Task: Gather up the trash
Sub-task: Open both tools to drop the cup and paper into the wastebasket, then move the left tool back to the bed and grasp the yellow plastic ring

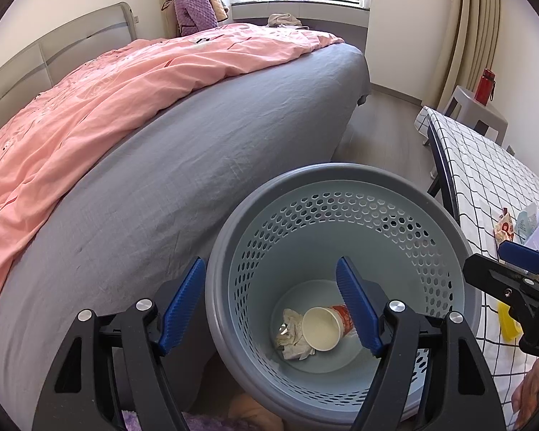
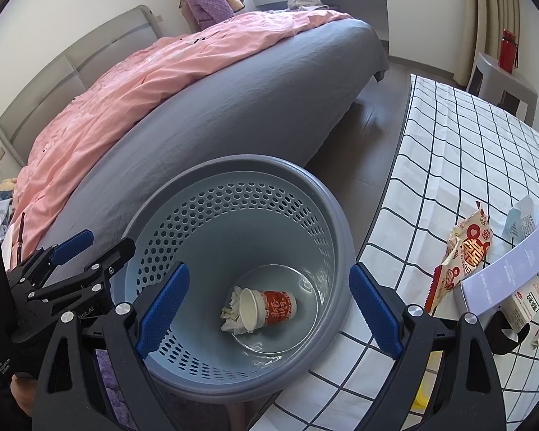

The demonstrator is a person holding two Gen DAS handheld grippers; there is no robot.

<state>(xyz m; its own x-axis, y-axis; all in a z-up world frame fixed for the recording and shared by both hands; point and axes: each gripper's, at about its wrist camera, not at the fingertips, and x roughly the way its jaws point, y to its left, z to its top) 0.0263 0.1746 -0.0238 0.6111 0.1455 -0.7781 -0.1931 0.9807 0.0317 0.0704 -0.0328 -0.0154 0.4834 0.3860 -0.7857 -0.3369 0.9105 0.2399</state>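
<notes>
Two pieces of trash lie at the bottom of the grey perforated bin (image 2: 233,194): a red paper cup (image 2: 269,305) on its side, touching a crumpled tissue (image 2: 233,314). Both the left gripper (image 1: 269,305) and right gripper (image 2: 269,309) hover above with jaws apart, empty. More wrappers (image 2: 463,251) rest on the checked bench (image 2: 449,136) beside the bed (image 2: 233,107).

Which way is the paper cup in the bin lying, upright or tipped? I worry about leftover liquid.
Tipped. The paper cup lies on its side at the bottom of the bin, open mouth toward the crumpled tissue. Its inside looks empty.
</notes>
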